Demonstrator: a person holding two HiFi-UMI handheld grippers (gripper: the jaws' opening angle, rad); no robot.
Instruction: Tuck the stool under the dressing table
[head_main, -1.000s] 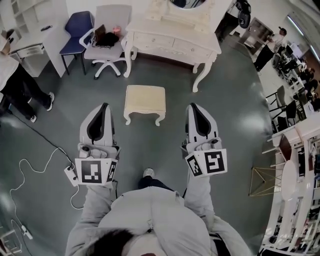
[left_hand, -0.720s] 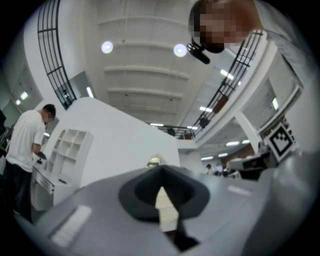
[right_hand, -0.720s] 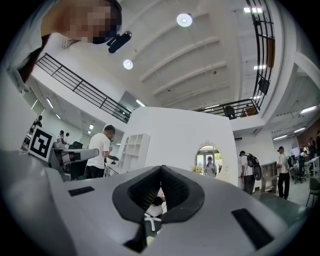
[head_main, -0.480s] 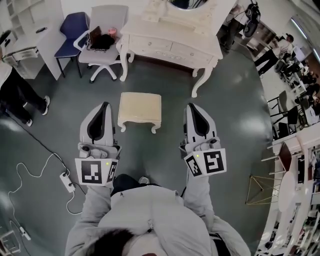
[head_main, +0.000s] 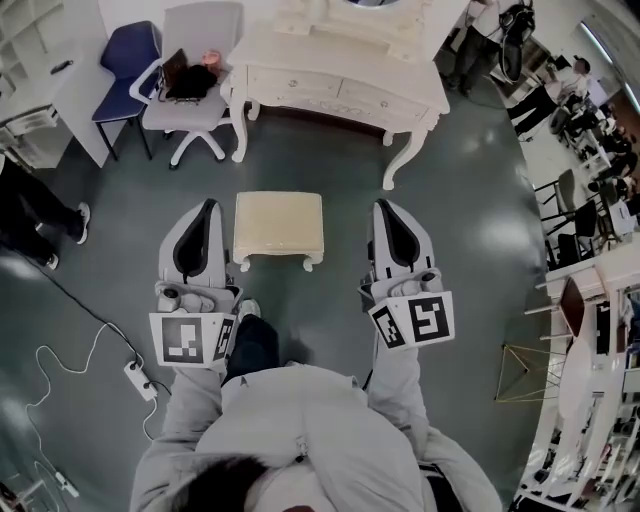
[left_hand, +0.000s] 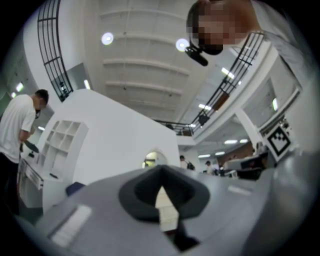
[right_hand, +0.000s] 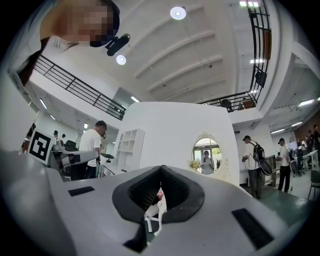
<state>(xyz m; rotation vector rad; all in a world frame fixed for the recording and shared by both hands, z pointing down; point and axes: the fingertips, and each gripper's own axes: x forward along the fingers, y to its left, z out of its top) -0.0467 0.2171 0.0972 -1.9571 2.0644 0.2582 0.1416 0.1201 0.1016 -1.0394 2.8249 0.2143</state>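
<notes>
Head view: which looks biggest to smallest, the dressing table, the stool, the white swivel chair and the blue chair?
1. dressing table
2. white swivel chair
3. stool and blue chair: these look about alike, and the stool is nearer the camera, so I won't rank them.

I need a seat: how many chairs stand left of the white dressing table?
2: a blue chair farthest left, and a white swivel chair beside the dressing table, with things on its seat.
</notes>
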